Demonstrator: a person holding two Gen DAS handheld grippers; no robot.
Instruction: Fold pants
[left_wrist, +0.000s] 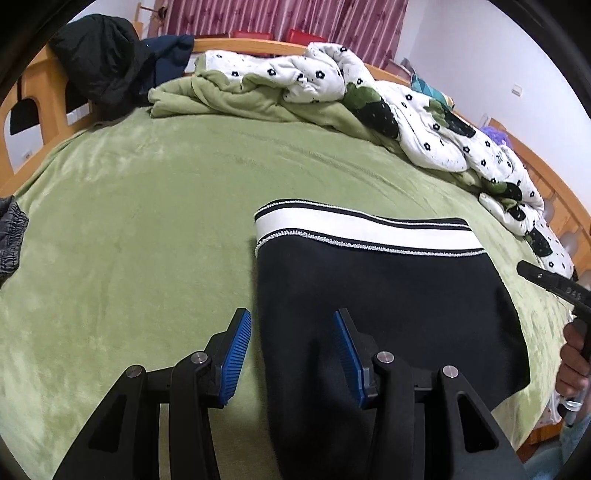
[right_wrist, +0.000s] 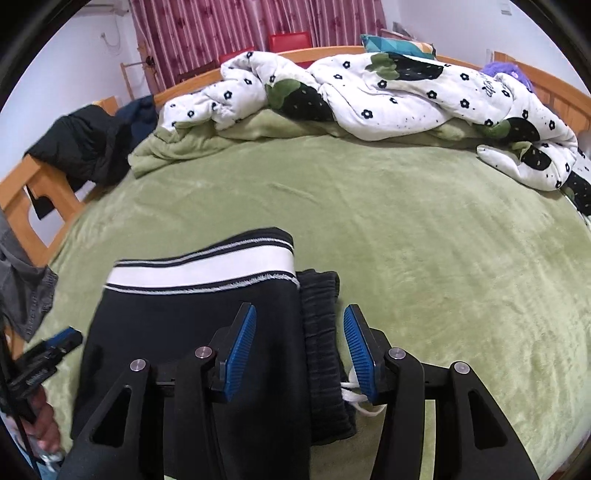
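One pair of black pants, folded, with a white-banded hem, is laid on the green blanket just ahead of and beneath both grippers. The left gripper and the right gripper are each held partly open, gripping nothing. One flowered quilt is heaped beyond. No writing can be read.

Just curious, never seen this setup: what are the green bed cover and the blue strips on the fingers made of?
The green bed cover looks like soft fleece or plush: matte, with a brushed nap showing lighter streaks. The blue strips on the fingers look like ribbed rubber or soft plastic: fine parallel ridges and a dull sheen. Neither is certain.
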